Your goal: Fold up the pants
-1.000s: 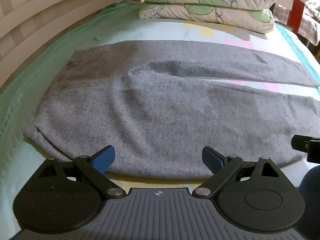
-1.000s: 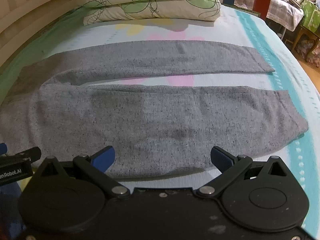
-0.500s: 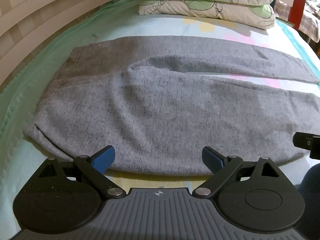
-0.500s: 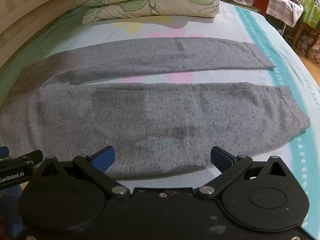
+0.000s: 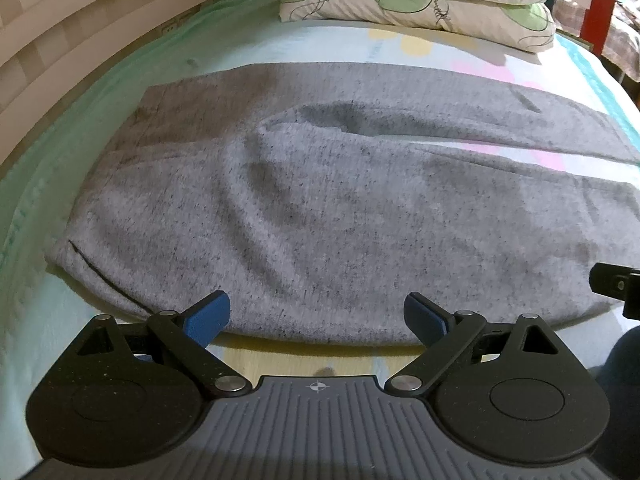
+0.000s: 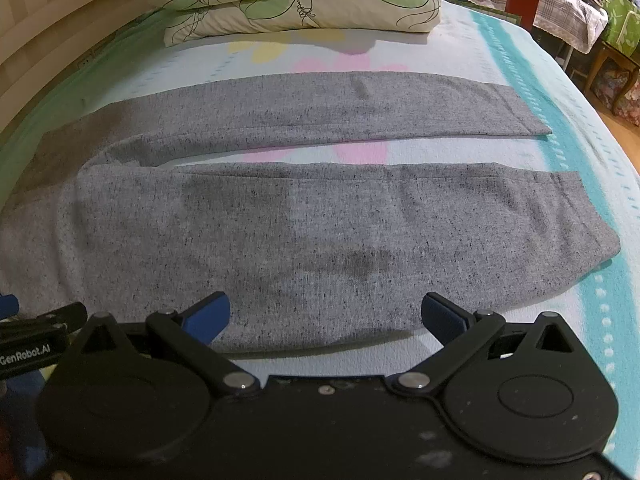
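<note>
Bedroom setting was recorded: a bed [image 6: 600,184] under a pastel patterned sheet, with two stacked pillows [image 6: 304,0] at 12 o'clock and a slatted rail [image 5: 60,52] at 10 o'clock.

Item 1. Left gripper [image 5: 316,314]: jaws were held wide apart and nothing was gripped; blue pads [image 5: 208,316] were poised just above the near hem side of the garment, near the waist end.

Item 2. Right gripper [image 6: 324,314]: jaws were likewise spread and empty, stationed over the near leg's lower edge, toward the cuff half.

Item 3. Pants [image 6: 280,240]: grey marled knit, laid flat across the sheet, waistband at 9 o'clock, cuffs at 3 o'clock. Legs were parted, a strip of sheet being visible between them; the far leg [image 6: 360,108] lay toward 12 o'clock. Mild rumpling was noted around the crotch [image 5: 312,120].

Handling, as judged: cloth was taken to be light, soft and limp, likely to sag and drag when lifted. Hold was best taken along the near outer seam, at the two points under the jaws, so that the near leg could be carried over onto the far one.
</note>
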`<state>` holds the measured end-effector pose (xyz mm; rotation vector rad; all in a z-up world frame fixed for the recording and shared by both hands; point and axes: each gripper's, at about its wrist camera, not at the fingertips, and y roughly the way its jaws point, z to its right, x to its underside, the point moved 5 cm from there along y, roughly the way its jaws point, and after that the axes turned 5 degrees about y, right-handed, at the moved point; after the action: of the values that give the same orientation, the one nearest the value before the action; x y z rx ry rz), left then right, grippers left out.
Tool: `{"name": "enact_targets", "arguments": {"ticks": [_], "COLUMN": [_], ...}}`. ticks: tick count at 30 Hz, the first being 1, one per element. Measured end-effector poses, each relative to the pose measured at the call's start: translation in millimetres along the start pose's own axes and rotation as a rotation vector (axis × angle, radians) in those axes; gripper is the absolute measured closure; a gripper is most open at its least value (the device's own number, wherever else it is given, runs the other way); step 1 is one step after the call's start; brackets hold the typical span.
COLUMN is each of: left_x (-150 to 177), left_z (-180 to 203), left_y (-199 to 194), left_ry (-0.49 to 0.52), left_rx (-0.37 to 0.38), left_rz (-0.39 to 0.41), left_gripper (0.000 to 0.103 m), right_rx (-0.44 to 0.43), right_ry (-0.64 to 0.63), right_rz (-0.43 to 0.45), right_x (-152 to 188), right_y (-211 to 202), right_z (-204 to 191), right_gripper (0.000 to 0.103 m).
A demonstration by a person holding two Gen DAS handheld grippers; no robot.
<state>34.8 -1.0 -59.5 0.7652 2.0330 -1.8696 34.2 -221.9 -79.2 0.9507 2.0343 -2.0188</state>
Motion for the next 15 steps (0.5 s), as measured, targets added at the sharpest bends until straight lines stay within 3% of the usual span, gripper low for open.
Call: {"name": "enact_targets", "arguments": {"ticks": [15], "left_x": [0.4], "left_z": [-2.5], "left_y": [1.0], "left_ry": [-0.014], "left_rx": [0.007], "left_rz": [-0.012], "left_gripper": [0.008], "right_rx": [0.012], "right_ry": [-0.027], "right_rz": [-0.003], "right_x": [1.9], "right_y": [1.8], "right_z": [-5.8], "right_gripper": [0.0]}}
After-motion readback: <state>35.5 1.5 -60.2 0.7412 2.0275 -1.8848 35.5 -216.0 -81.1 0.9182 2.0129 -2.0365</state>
